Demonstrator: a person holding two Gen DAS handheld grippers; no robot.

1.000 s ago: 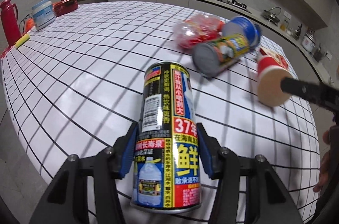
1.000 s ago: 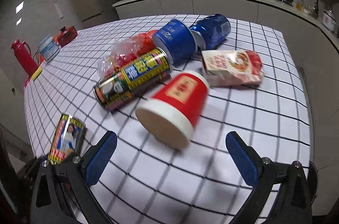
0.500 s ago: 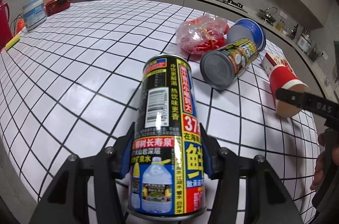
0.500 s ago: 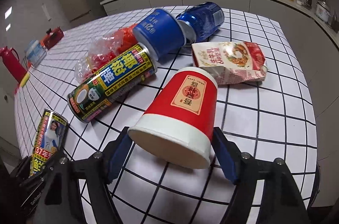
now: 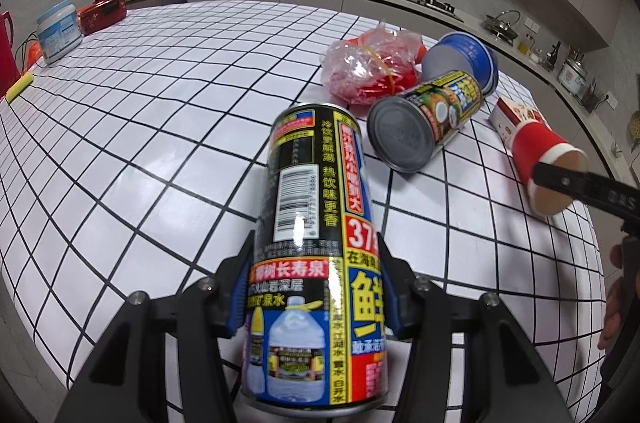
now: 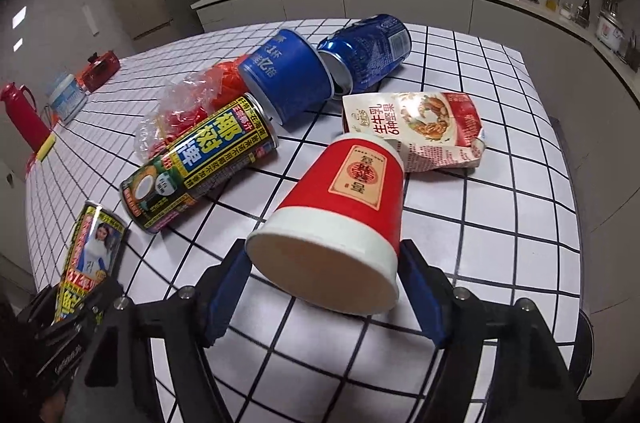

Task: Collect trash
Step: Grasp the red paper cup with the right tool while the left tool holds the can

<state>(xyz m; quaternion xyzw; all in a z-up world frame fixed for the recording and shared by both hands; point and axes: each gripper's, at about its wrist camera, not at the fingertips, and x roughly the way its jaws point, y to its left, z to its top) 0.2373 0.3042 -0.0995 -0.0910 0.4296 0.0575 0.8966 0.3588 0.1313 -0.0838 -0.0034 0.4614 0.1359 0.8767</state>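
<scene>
- The table, white with a black grid, fills both views; the unclaimed trash lies across the middle of the right wrist frame.
- Unclaimed: a coconut-drink can on its side at centre left, a blue cup and blue can above it, a crumpled red bag, and a flattened carton at centre right.
- The left gripper, low centre of its own frame, pinches a black-and-yellow can at mid-body, long axis pointing away up the frame.
- The right gripper has just been closing on the red paper cup, mouth toward the camera; both pads seem to touch the white rim band, though the left contact is partly hidden.
- The carton lies just beyond the cup's base, nearer the right hand.
</scene>
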